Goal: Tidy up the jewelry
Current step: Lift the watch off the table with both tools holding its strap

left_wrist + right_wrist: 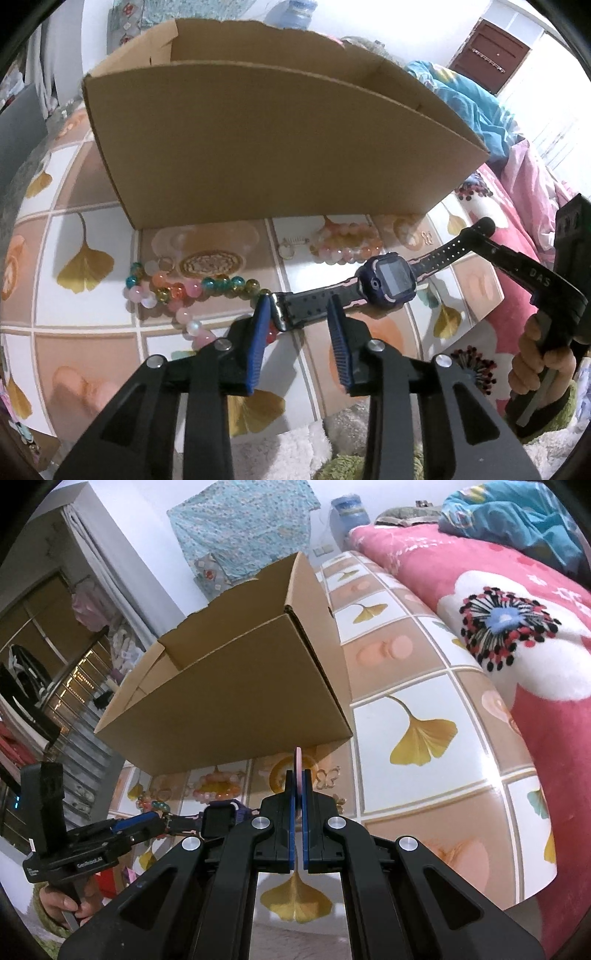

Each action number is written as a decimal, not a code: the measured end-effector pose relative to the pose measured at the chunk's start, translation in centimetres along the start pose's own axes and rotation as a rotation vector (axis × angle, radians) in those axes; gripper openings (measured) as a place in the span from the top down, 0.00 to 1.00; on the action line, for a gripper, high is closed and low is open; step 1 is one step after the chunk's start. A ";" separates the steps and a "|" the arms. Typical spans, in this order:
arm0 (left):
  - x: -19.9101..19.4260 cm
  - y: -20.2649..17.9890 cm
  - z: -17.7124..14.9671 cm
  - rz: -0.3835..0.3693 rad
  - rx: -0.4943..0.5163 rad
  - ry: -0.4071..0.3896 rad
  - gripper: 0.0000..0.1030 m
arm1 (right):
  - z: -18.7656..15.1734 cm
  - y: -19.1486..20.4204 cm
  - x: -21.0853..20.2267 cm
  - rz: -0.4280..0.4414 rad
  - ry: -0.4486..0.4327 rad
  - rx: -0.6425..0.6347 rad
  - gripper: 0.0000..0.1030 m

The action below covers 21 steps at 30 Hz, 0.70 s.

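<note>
The watch (pixel 391 280), dark blue with a pink-edged black strap, hangs stretched out above the desk (pixel 88 229), just in front of the cardboard box (pixel 266 140). One strap end is clamped in the right tool (pixel 484 225), which reaches in from the right of the left wrist view; in the right wrist view the right tool (pixel 297 775) has its blue pads squeezed tight on the strap, whose pink edge sticks up between them. The other strap end, with the buckle, lies between the parted fingers (pixel 258 325) of the left tool (pixel 299 306); the left finger sits right at the buckle, the right finger stands clear of the strap, so this tool is released. A string of coloured glass beads (pixel 184 291) lies on the desk under and to the left of the buckle end. A bracelet of peach and pink beads (pixel 343 243) lies nearer the box, behind the watch. A person's hand (pixel 539 362) grips the right tool's handle.
</note>
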<state>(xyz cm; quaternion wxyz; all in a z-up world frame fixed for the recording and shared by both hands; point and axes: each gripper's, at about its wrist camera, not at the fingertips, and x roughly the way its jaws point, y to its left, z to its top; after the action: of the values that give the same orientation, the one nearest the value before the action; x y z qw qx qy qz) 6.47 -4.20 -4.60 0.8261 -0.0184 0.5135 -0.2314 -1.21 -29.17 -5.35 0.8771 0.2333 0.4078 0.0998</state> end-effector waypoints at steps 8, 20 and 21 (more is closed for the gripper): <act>0.0 0.4 0.3 -0.041 -0.030 -0.009 0.70 | 0.0 -0.3 0.2 0.004 0.004 0.007 0.99; 0.4 0.4 0.0 -0.092 -0.058 -0.002 0.71 | 0.0 -0.3 0.4 0.001 0.002 0.007 0.99; 0.3 0.2 0.0 -0.079 -0.043 -0.011 0.71 | -0.1 -0.3 0.4 0.000 0.002 0.005 0.99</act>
<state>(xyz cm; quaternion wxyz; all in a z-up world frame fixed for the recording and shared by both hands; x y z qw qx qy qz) 6.64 -4.18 -4.88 0.8185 -0.0578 0.5128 -0.2526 -0.99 -29.25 -5.80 0.8760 0.2354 0.4091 0.0990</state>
